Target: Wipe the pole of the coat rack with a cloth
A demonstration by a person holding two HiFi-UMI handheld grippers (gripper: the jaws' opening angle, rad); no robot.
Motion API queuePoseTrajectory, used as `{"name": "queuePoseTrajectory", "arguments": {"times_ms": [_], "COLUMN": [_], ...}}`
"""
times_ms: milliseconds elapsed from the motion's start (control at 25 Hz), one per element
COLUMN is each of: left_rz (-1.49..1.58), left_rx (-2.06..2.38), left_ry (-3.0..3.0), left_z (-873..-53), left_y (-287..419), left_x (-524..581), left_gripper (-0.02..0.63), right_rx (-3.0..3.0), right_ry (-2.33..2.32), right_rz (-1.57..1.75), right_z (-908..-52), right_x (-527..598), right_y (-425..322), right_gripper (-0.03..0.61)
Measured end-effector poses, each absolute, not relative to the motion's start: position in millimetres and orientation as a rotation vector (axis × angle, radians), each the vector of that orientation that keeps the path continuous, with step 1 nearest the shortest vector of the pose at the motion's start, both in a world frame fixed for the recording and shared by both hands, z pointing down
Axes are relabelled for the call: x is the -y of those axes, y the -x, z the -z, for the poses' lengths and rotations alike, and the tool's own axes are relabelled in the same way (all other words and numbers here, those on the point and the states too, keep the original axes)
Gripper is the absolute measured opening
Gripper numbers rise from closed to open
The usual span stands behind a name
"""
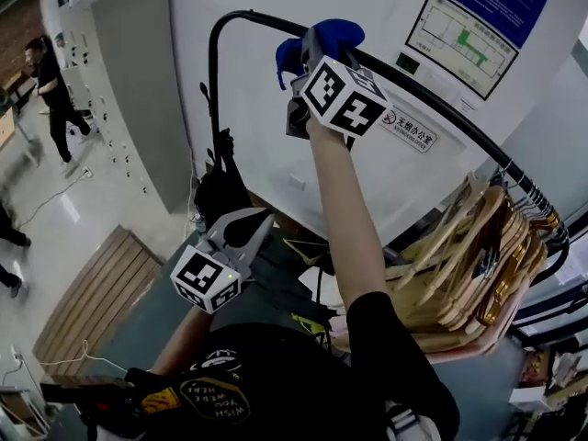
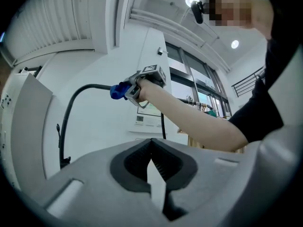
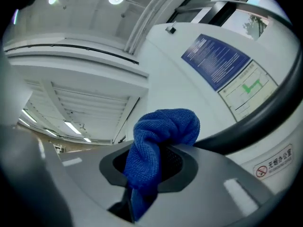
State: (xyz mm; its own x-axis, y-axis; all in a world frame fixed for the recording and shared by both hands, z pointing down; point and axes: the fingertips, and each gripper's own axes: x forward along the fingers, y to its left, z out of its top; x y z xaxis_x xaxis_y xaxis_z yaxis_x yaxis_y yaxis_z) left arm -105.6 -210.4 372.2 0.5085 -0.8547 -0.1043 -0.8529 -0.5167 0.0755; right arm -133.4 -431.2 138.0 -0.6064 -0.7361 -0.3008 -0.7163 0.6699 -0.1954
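The coat rack's black pole (image 1: 213,81) rises at the left, bends over and runs right as a top bar (image 1: 450,113). My right gripper (image 1: 310,58) is raised to that bar just past the bend, shut on a blue cloth (image 1: 333,35). In the right gripper view the bunched cloth (image 3: 158,136) sticks out of the shut jaws, right beside the pole (image 3: 265,117); whether they touch is hidden. My left gripper (image 1: 260,219) hangs lower, shut and empty, pointing up, apart from the rack. Its own view shows the cloth (image 2: 118,91) on the pole (image 2: 71,108).
Several wooden hangers (image 1: 478,265) crowd the bar's right end. A white wall with posters (image 1: 459,39) stands close behind the rack. A grey cabinet (image 1: 138,81) is at left, a wooden pallet (image 1: 101,292) lies on the floor, and a person (image 1: 50,90) stands far off.
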Motion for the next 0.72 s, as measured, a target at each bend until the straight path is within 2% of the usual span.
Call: {"name": "queuePoseTrajectory", "arguments": {"times_ms": [240, 360, 480, 720], "left_rz": [0.186, 0.198, 0.202, 0.198], "left_rx": [1.626, 1.646, 1.613, 1.436], "left_ry": [-2.679, -2.657, -2.679, -2.745], "left_z": [-365.1, -362.9, -362.8, -369.0], "left_y": [142.4, 149.4, 144.5, 107.4], "left_x": [190.8, 182.7, 179.7, 187.2], "left_gripper": [0.002, 0.002, 0.002, 0.002], "right_rx": [-2.709, -2.750, -2.701, -2.523], "right_ry": [1.128, 1.097, 1.080, 1.230], "right_rz": [-0.011, 0.028, 0.096, 0.031], "right_z": [-137.3, -142.3, -143.0, -151.6], "right_x": [462.6, 465.7, 461.1, 425.7], "right_y": [240.0, 262.8, 237.9, 107.8], "right_gripper": [0.083, 0.083, 0.081, 0.078]}}
